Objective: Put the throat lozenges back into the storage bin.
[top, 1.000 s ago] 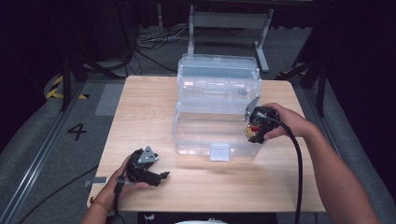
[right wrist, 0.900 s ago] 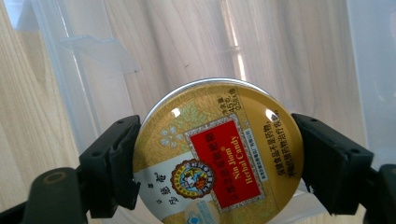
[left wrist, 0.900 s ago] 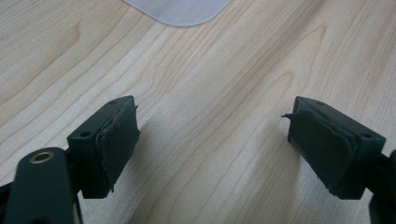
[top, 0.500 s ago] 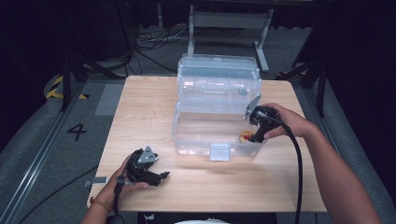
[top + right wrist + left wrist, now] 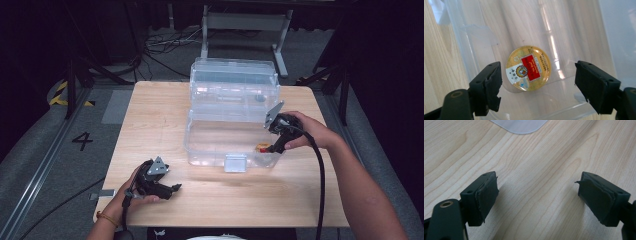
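Right gripper view puts the round gold-lidded tin with a red label point(image 5: 528, 68) on the clear plastic bin's point(image 5: 220, 145) floor, straight ahead between my right gripper's point(image 5: 537, 86) spread jaws, while my left gripper point(image 5: 537, 200), likewise spread, sits far off over bare wooden table point(image 5: 160, 115)

Dark room, grey floor point(image 5: 45, 150)

One clear bin point(image 5: 215, 145) stood on the one table point(image 5: 150, 115), and one round gold tin point(image 5: 528, 67) lay inside the bin. Two grippers were there, one point(image 5: 159, 185) left of the bin and one point(image 5: 272, 148) at its right wall.
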The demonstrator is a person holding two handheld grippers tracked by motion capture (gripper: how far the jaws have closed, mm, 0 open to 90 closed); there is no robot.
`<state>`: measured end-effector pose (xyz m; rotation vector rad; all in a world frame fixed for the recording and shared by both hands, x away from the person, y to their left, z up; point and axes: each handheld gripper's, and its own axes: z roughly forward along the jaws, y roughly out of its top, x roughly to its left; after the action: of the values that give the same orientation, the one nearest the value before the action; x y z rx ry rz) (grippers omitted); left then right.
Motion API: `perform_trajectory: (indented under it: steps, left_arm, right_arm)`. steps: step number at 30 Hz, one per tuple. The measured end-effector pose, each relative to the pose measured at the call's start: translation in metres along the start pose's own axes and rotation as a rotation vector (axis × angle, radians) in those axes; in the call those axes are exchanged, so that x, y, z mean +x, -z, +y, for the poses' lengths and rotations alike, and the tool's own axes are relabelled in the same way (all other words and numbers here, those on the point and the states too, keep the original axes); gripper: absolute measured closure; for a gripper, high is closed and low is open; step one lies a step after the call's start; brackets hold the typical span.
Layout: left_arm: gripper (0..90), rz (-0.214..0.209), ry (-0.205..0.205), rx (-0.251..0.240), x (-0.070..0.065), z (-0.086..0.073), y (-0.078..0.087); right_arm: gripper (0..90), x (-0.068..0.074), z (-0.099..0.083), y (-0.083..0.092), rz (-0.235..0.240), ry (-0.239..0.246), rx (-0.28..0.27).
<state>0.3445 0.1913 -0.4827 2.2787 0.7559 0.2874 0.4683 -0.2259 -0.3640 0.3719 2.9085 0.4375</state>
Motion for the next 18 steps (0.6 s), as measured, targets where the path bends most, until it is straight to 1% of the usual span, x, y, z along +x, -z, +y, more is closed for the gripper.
perform_trajectory:
  steps: [1, 2, 5, 6, 9, 10, 11, 12, 13, 14, 15, 17, 18]
  left_arm:
    - [16.6, 0.001, 0.001, 0.001, 0.000, 0.000, 0.000]
    - [16.6, 0.003, -0.002, 0.014, 0.001, 0.001, 0.001]
    - [17.6, 0.008, 0.008, 0.032, 0.003, 0.001, 0.004]
    - [18.4, 0.012, 0.011, 0.036, 0.003, 0.001, 0.005]
    - [21.5, 0.020, 0.007, 0.033, 0.003, 0.003, 0.007]
    - [21.5, 0.022, 0.005, 0.024, 0.002, 0.005, 0.008]
    - [22.0, 0.016, 0.003, 0.005, 0.002, 0.007, 0.010]
    - [22.9, 0.020, 0.001, -0.003, 0.001, 0.010, 0.011]
    - [23.5, 0.035, -0.014, -0.011, -0.001, 0.014, 0.013]
    - [24.3, 0.038, -0.027, -0.016, -0.002, 0.019, 0.015]
    - [24.7, 0.040, -0.033, -0.021, -0.002, 0.024, 0.017]
    - [25.3, 0.038, -0.039, -0.035, -0.002, 0.032, 0.020]
    - [25.3, 0.038, -0.039, -0.035, -0.002, 0.032, 0.020]
  right_arm:
    - [25.2, 0.000, -0.001, 0.002, -0.013, 0.004, -0.018]
    - [26.7, 0.000, -0.002, 0.004, -0.016, 0.000, -0.032]
    - [26.8, 0.001, -0.007, 0.014, -0.029, -0.003, -0.111]
    - [26.7, 0.002, -0.008, 0.016, -0.036, -0.011, -0.126]
    - [27.1, 0.002, -0.013, 0.026, -0.026, -0.023, -0.203]
    - [27.1, 0.003, -0.015, 0.030, -0.027, -0.044, -0.232]
    - [27.1, 0.003, -0.017, 0.033, -0.026, -0.050, -0.255]
    - [27.0, 0.003, -0.019, 0.037, -0.031, -0.059, -0.283]
    - [27.1, 0.004, -0.021, 0.039, -0.044, -0.060, -0.299]
    - [28.0, 0.004, -0.022, 0.043, -0.063, -0.068, -0.323]
    - [28.8, 0.004, -0.024, 0.046, -0.072, -0.074, -0.349]
    - [29.1, 0.002, -0.025, 0.051, -0.099, -0.096, -0.381]
    - [29.7, 0.000, -0.025, 0.053, -0.109, -0.111, -0.397]
